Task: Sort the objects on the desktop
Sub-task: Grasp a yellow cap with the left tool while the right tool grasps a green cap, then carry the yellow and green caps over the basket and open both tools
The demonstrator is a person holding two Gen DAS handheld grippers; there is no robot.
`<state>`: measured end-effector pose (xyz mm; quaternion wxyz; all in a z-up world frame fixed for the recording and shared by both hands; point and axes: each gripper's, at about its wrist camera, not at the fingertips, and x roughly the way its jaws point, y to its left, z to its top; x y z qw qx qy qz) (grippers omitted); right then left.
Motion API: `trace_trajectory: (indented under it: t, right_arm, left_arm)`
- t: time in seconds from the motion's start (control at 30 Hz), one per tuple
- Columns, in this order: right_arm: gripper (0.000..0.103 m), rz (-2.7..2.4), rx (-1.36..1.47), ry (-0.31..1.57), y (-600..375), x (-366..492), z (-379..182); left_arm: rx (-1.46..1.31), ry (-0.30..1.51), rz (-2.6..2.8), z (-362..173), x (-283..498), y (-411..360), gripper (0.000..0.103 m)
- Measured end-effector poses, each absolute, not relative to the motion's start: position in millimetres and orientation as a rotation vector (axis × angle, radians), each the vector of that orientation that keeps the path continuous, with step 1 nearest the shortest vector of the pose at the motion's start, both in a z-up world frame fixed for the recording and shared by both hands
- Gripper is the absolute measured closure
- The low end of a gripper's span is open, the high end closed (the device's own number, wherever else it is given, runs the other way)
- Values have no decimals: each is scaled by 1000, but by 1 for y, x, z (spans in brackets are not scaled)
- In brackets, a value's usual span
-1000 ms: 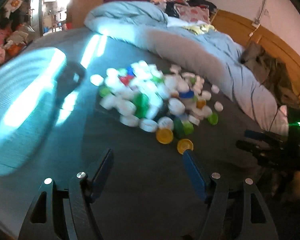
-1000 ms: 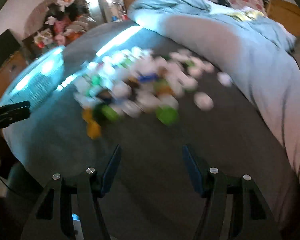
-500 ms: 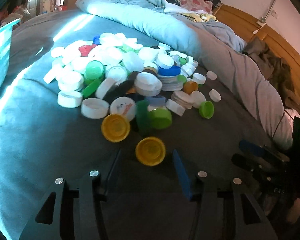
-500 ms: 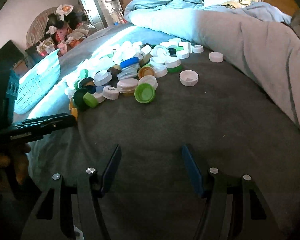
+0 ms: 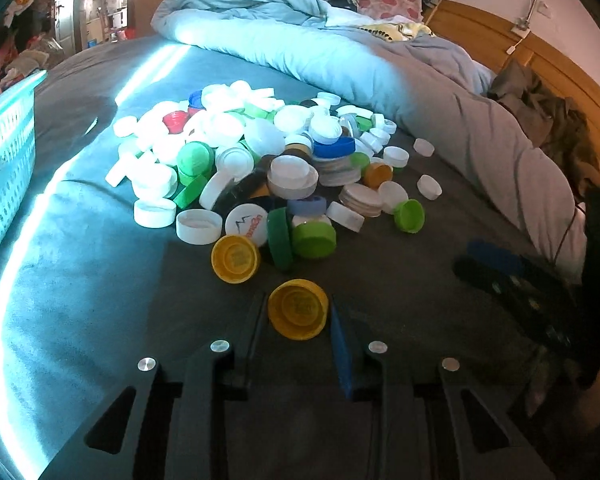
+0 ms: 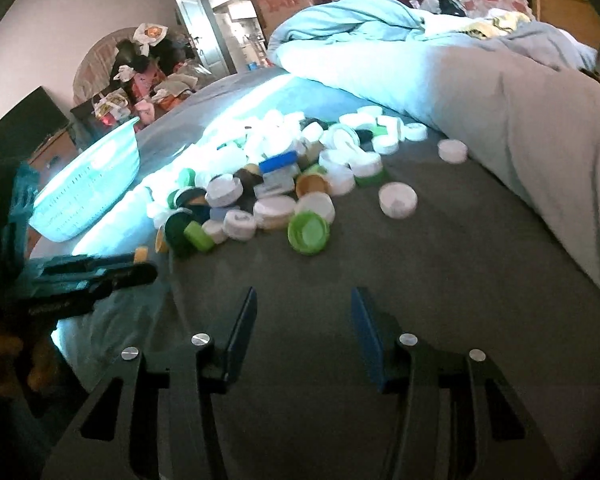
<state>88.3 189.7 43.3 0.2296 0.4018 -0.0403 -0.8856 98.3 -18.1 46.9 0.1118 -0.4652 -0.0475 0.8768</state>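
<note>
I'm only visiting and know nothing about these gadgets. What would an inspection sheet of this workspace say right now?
Surface: grey bedspread, sunlit on its left side.
Job's things: pile of bottle caps, mostly white, some green, blue and red; yellow cap lying open side up apart from the pile; teal basket beside it.
Clutter: rumpled duvet, clothes heaped beyond it.
Grippers: left gripper closing, the yellow cap between its fingers; right gripper closing, nothing between them.
Cables: a thin cable at the bed's right edge.
Surroundings: wooden headboard, open doorway, piled belongings.
</note>
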Motion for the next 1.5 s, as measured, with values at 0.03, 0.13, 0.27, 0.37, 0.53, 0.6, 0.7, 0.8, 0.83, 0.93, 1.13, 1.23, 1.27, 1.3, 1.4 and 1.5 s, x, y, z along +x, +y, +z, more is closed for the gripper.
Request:
trace_trajectory:
  t: [0.03,0.13,0.27,0.37,0.53,0.6,0.7,0.8,0.83,0.93,1.13,1.23,1.27,1.3,1.4,1.5]
  right_arm:
    - [59,-2434,1103,-111,186,80,42]
    - [59,-2428,1109,-84,176,60,39]
    - [59,-2426,1168,-42,165,38,26]
    - [65,-2444,1191,14,159,35,20]
    - [77,-2449,1198,-42,172,43,32]
    - [77,-2456,1169,-37,175,50,47]
    - [77,-2487,1086,-24,178,59,86]
    - [77,-2509,967,-11,174,60,140]
    - [77,-2512,929,-11,169,58,160]
    - [77,-2500,800,-15,153,54,222]
    - [77,-2376,604,46,81,44,334]
    - [77,-2289,561,66,33,38,378]
    - [77,-2269,556,71,21,37,386]
    - [77,-2238,558,79,3,35,397]
    - [77,-2160,588,136,-48,31,419]
    - [77,-2083,665,183,-97,24,430]
  left_arm:
    - [-1369,-138,2571,47,98,-17,71]
    - [-1370,-132,2567,49,97,-16,71]
    - [-1365,-133,2574,53,95,-16,71]
    - [-1359,-135,2576,56,93,-18,71]
    - [-1326,-131,2588,73,95,-23,71]
    - [-1309,-121,2607,85,97,-26,71]
    - [-1250,-100,2661,120,103,-38,71]
    - [-1183,-76,2754,167,108,-61,71]
    - [-1146,-89,2793,190,110,-76,71]
    - [-1078,-94,2888,238,113,-110,71]
    - [-997,-63,3079,318,117,-194,71]
    - [-985,-83,3141,343,121,-231,71]
    - [-991,-82,3157,350,122,-245,71]
    - [-997,-81,3168,355,124,-254,71]
    - [-1047,-76,3195,368,125,-286,71]
    - [-1163,-107,3156,372,116,-318,71]
